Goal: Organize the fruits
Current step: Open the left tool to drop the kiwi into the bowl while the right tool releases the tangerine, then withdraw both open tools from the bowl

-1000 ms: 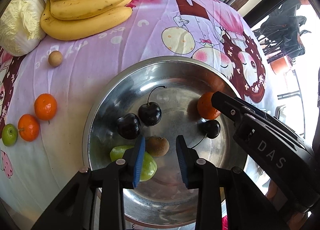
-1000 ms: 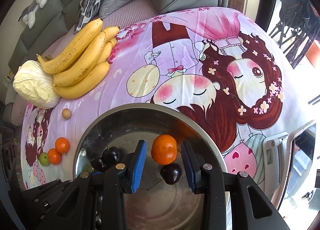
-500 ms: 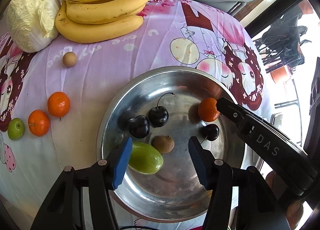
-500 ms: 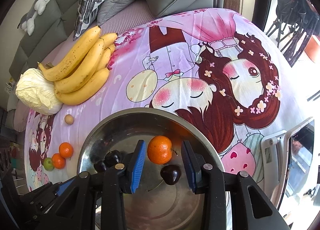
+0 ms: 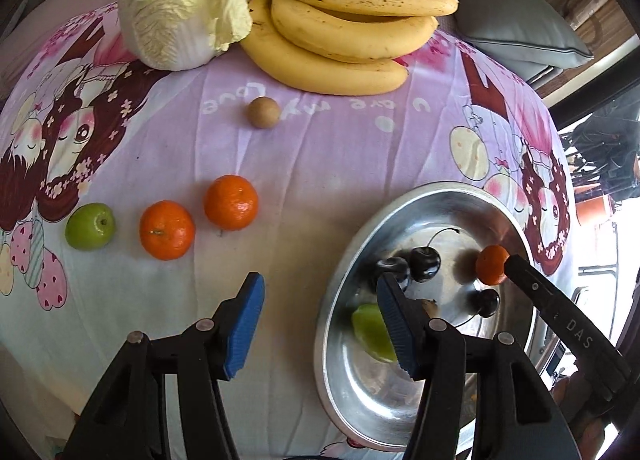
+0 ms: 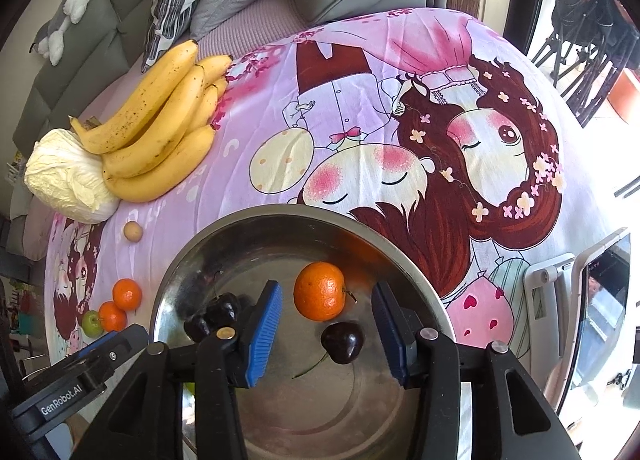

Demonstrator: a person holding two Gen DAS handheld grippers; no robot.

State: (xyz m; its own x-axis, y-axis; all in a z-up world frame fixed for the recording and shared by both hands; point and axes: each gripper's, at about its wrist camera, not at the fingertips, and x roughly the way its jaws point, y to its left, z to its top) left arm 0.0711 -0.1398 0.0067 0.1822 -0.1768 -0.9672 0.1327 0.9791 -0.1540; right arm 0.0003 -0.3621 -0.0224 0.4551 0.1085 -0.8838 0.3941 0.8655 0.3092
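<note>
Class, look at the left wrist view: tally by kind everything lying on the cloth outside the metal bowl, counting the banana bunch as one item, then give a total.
Tangerines: 2
Green apple: 1
Small brown round fruit: 1
Banana bunch: 1
Cabbage: 1
Total: 6

In the left wrist view, the left gripper's right finger (image 5: 396, 324) covers part of the green fruit (image 5: 370, 334), which is motion-blurred, and most of a brown fruit (image 5: 430, 305), possibly a kiwi. The steel bowl (image 5: 340, 372) near rim is hidden behind the gripper frame. In the right wrist view, the cabbage (image 6: 66, 180) is partly covered by the bananas (image 6: 160, 132).
</note>
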